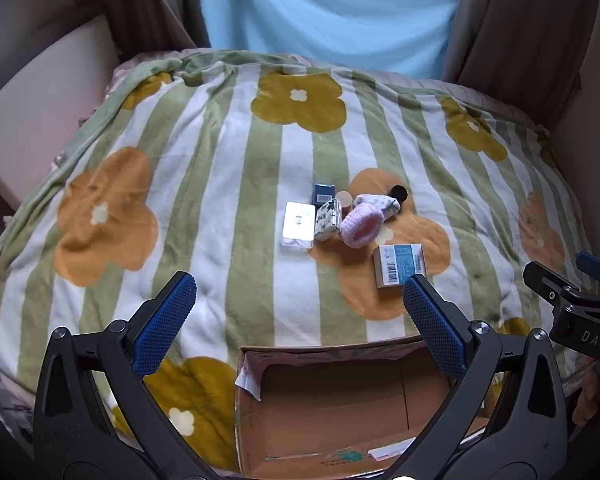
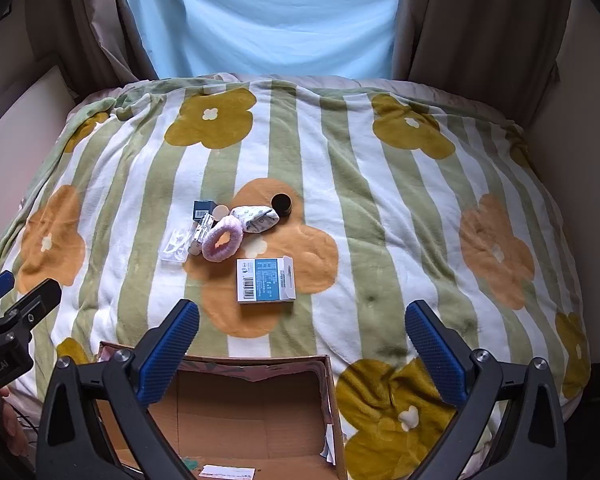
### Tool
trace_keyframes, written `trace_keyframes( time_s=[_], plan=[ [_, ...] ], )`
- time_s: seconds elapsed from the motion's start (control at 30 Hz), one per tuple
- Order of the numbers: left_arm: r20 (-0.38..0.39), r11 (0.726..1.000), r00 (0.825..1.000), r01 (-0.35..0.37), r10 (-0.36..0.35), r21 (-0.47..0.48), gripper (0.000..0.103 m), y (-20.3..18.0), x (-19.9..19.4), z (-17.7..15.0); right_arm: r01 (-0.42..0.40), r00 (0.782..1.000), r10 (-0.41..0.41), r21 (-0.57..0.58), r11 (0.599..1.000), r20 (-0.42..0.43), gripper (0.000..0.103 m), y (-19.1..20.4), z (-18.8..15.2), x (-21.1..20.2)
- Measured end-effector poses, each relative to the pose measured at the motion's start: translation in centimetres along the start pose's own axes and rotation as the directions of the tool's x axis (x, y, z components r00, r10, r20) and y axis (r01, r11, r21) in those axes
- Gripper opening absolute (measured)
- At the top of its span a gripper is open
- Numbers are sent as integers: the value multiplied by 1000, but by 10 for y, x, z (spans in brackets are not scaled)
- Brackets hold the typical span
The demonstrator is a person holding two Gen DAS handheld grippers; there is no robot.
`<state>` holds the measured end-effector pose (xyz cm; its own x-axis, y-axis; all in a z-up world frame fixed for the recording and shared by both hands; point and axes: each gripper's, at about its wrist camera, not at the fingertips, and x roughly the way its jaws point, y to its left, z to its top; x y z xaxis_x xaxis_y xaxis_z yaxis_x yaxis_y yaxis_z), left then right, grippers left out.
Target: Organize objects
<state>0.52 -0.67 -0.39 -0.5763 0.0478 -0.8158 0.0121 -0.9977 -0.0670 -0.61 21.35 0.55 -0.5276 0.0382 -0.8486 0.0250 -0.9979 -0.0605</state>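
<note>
Since both tongs, left tongs (image 1: 300, 312) and right tongs (image 2: 302, 336), hang released over the cardboard box (image 2: 236, 412), I'd grab the blue-white carton (image 2: 265, 280) just beyond the box first, pinching its long sides squarely so it won't tip.

The fleece blanket (image 2: 340, 208) looked soft and matt; the cardboard box (image 2: 252, 412) was plain matt, the scrunchie (image 2: 222, 244) fluffy, and the tool pads (image 1: 434, 326) were knurled rubber.

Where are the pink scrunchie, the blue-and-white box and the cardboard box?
pink scrunchie (image 2: 222, 243), right wrist view, on its fuzzy ring.
blue-and-white box (image 2: 265, 280), right wrist view, on its top face.
cardboard box (image 1: 340, 396), left wrist view, on its inner floor.
</note>
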Motion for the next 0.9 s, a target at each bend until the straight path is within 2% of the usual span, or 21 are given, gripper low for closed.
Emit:
trace_keyframes(
  time_s=[0.9],
  plan=[
    [-6,999,1000,5,-5,37,103,-6,5,5,-17,1000,17,16,1000,1,102,0,3,5]
  ],
)
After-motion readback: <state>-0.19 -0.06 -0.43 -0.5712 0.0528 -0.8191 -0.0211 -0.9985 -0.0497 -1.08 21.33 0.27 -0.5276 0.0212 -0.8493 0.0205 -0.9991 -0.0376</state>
